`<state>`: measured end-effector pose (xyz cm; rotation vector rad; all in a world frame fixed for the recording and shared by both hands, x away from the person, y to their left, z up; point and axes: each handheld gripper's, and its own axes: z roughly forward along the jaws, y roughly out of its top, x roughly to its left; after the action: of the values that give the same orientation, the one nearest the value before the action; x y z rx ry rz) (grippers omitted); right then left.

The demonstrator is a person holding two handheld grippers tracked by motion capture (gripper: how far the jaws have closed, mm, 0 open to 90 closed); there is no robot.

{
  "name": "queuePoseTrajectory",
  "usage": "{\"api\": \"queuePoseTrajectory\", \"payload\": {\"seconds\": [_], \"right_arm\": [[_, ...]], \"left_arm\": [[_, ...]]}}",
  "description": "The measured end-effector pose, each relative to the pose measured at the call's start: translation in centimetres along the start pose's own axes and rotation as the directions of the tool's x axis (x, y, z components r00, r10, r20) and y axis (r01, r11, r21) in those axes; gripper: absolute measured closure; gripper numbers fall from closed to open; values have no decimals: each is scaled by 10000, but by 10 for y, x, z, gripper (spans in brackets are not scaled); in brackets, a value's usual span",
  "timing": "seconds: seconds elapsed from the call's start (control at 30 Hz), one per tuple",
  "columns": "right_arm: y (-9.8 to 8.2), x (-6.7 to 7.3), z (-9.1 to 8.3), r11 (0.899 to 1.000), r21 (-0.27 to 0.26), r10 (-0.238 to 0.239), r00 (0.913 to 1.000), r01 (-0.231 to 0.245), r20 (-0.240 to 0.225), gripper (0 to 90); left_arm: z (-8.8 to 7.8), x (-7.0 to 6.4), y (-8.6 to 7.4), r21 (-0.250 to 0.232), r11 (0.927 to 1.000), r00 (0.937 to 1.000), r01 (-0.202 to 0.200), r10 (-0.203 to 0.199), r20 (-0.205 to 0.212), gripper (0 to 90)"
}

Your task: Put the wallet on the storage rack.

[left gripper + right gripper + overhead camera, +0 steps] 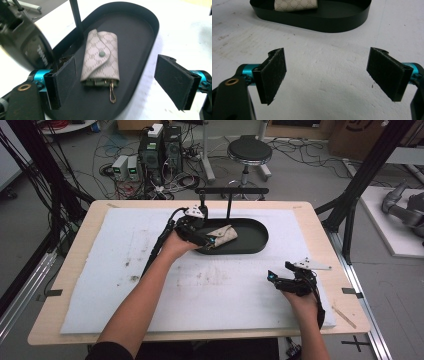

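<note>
In the tray (147, 27), key pouch (101, 58), contents mostly hidden

Key pouch (101, 58): beige fabric, repeating monogram print, flap shut by one grey-green snap. Lies flat on floor of black oval tray (147, 18), near the tray's upright post. Small metal clip hangs out of its open end onto the tray floor.

Even, diffuse overhead light; high view soft, low in detail, room floor dimmer than white bench (225, 285). Left gripper view: blurred dark shape upper left, mild glare upper right. Right gripper view: soft shadow at lower centre.
</note>
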<state>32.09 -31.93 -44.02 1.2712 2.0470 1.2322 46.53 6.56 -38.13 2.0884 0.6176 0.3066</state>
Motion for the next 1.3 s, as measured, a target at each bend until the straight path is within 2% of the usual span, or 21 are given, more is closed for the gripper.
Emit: {"api": "queuePoseTrajectory", "payload": {"seconds": [0.07, 0.17, 0.3, 0.33, 0.37, 0.43, 0.47, 0.5, 0.57, 0.6, 0.63, 0.73, 0.77, 0.8, 0.83, 0.9, 1.1, 1.13, 1.2, 1.3], "right_arm": [[0, 0, 0, 10000, 1, 4, 10000, -4, 3, 166], [0, 0, 0, 10000, -12, 10, 10000, -10, 8, 166], [0, -1, 1, 10000, 1, 53, 10000, -53, 10, 166], [0, -1, 1, 10000, 8, 36, 10000, -36, 10, 166], [0, -1, 1, 10000, 8, 36, 10000, -36, 10, 166], [0, -1, 1, 10000, -2, 25, 10000, -25, 4, 166], [0, -1, 1, 10000, 5, 48, 10000, -48, -13, 166], [0, -2, 1, 10000, -5, 39, 10000, -39, -9, 166], [0, -1, 1, 10000, 4, 58, 10000, -58, -25, 166], [0, -1, 2, 10000, 6, 51, 10000, -51, -30, 166], [0, -1, 2, 10000, 6, 51, 10000, -51, -30, 166], [0, 0, 1, 10000, -27, 58, 10000, -58, -52, 166], [1, 1, 1, 10000, -36, 92, 9999, -92, -64, 166], [1, 1, 1, 10000, -48, 46, 10000, -47, -77, 166], [1, 1, 1, 10000, -48, 46, 10000, -47, -77, 166], [1, 1, 2, 10000, 5, 43, 10000, -43, -87, 165], [0, 0, 2, 10000, -15, 11, 10000, -11, -44, 166], [0, -1, 2, 10000, 3, 45, 10000, -45, -39, 166], [-1, -1, 2, 10000, -1, 78, 10000, -78, -27, 166], [-1, -2, 1, 10000, -14, 97, 10000, -97, -13, 166]], "left_arm": [[-13, -2, -10, -181, 9998, 10000, 72, -72, -44, 181], [-23, -4, -15, -281, 9995, 9999, 118, -119, -19, 182], [-43, -9, -28, -404, 9992, 10000, 20, -21, -42, 182], [-53, -10, -35, -482, 9988, 9999, 55, -60, -104, 182], [-53, -10, -35, -482, 9988, 9999, 55, -60, -104, 181], [-71, -13, -47, -625, 9980, 9996, 133, -147, -220, 181], [-71, -13, -47, -625, 9980, 9996, 133, -147, -220, 182], [-84, -16, -56, -774, 9967, 9992, 225, -249, -303, 182], [-89, -17, -58, -766, 9968, 9991, 230, -256, -329, 181], [-99, -21, -65, -917, 9954, 9989, 265, -299, -358, 181], [-99, -21, -65, -917, 9954, 9989, 265, -299, -358, 181], [-115, -29, -83, -927, 9952, 9988, 304, -337, -345, 181], [-115, -29, -83, -927, 9952, 9988, 304, -337, -345, 181], [-120, -33, -93, -930, 9947, 9982, 439, -474, -360, 181], [-120, -33, -93, -930, 9947, 9982, 439, -474, -360, 181], [-128, -38, -106, -944, 9943, 9976, 498, -541, -435, 181], [-131, -42, -120, -1078, 9923, 9967, 609, -662, -462, 181], [-130, -43, -127, -1167, 9909, 9961, 674, -734, -480, 181], [-129, -43, -129, -919, 9927, 9959, 777, -816, -389, 181], [-130, -44, -130, -982, 9923, 9960, 750, -794, -413, 181]]}}
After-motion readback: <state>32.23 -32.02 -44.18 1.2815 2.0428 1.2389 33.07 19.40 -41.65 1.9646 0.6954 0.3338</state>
